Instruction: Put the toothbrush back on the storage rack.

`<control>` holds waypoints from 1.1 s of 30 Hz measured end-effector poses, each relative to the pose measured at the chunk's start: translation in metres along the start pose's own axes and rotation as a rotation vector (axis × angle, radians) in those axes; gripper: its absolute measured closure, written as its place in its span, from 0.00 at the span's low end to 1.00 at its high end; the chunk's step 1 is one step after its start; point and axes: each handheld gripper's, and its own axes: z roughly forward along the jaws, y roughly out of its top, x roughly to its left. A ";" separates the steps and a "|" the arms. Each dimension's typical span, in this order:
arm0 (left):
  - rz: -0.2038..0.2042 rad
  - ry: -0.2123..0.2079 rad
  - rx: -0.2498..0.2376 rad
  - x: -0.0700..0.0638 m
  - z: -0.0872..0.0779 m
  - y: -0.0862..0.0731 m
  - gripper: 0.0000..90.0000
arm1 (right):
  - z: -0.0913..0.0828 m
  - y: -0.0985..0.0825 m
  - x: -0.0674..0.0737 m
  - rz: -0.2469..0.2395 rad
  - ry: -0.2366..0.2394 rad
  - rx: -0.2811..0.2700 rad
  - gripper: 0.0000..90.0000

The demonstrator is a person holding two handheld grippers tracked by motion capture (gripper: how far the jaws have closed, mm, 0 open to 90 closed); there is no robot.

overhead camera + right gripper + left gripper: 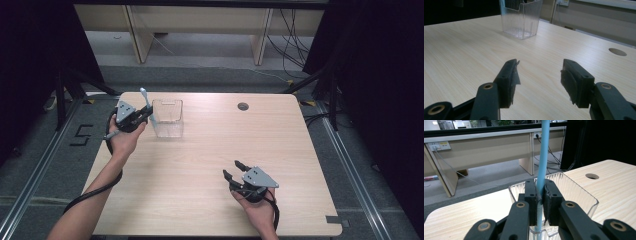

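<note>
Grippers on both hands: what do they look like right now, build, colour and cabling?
The left gripper and right gripper match: black linkage bodies with brass-coloured pivot pins, two blocky black jaws with dark padded faces, and a grey three-cornered plate on top. A black cable trails back from each along the forearm. The forearms are bare, no sleeves showing.

Straw (543, 157) top cut off; lower end hidden behind fingers (531, 200).

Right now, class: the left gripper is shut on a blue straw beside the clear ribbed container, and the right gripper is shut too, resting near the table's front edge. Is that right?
Not quite. The right gripper is open, its jaws standing apart with nothing between them, as the right gripper view shows. The rest holds: the left gripper is shut on the blue straw beside the clear ribbed container.
</note>
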 end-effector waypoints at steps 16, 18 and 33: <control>-0.013 -0.003 0.017 0.000 0.003 -0.007 0.91 | 0.001 -0.001 0.001 0.010 0.009 0.002 0.52; -0.014 -0.002 0.019 -0.001 0.003 -0.008 0.91 | 0.001 -0.001 0.001 0.013 0.005 0.004 0.52; -0.019 -0.003 0.037 0.000 0.006 -0.014 0.91 | 0.002 -0.001 0.001 -0.004 -0.007 -0.002 0.52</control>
